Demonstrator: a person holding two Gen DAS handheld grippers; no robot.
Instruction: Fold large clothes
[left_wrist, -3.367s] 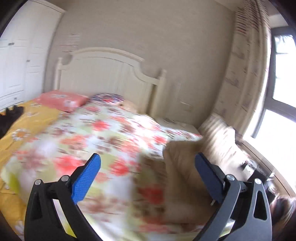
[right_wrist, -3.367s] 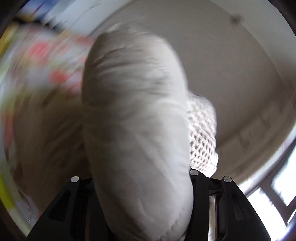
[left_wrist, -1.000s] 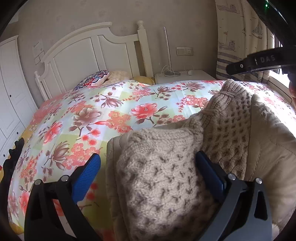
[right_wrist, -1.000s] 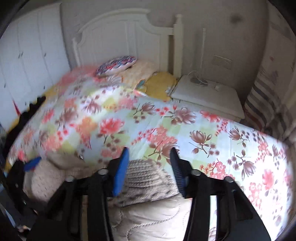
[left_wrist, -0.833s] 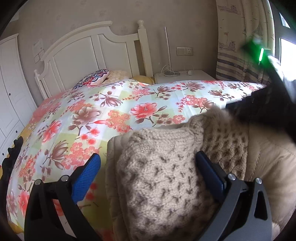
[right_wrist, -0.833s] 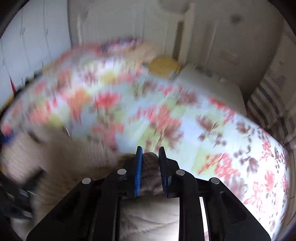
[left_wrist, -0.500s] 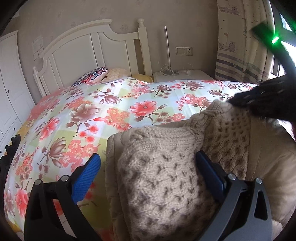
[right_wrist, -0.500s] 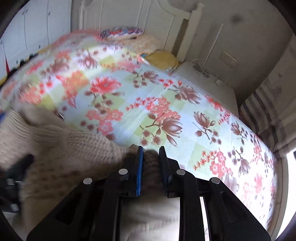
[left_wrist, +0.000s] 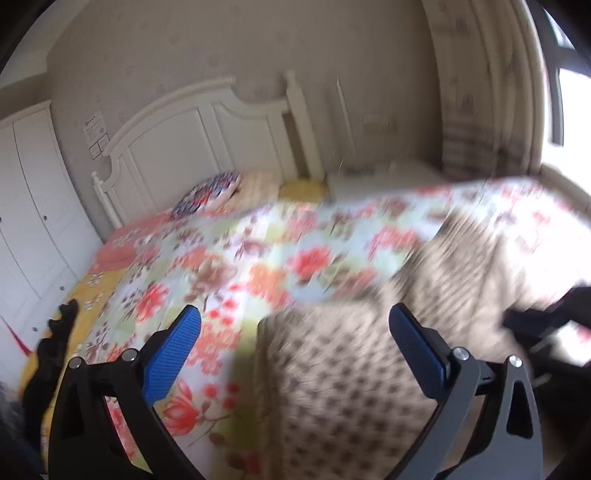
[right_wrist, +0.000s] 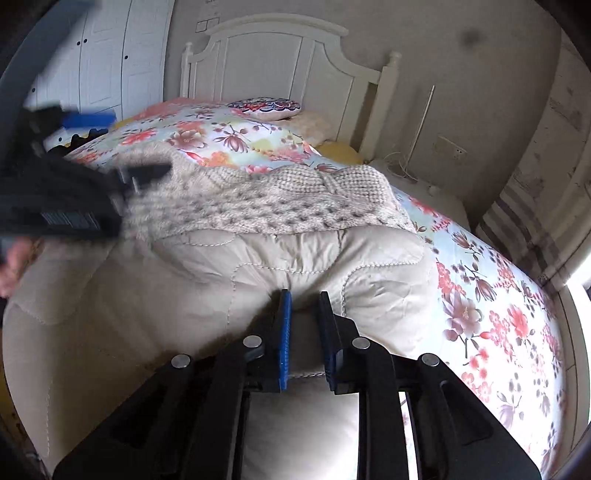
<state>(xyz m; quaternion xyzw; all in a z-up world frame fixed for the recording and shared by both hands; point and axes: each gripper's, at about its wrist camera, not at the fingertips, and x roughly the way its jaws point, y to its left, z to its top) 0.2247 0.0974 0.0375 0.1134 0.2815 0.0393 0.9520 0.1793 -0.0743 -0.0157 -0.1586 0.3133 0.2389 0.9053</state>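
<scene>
A beige quilted coat with a knitted beige collar lies on the floral bedspread. My right gripper is shut on a fold of the quilted coat at its near edge. My left gripper is open and empty, above the blurred knitted part of the coat. In the right wrist view the left gripper shows at the far left beside the knit.
A white headboard and a patterned pillow are at the far end of the bed. A white nightstand stands right of the bed. White wardrobes line the left wall. A black garment lies at the bed's left edge.
My right gripper has let go of the knitted collar, pulled back and shut on the quilted coat. My left gripper has lifted and swung left, still open; its view is blurred.
</scene>
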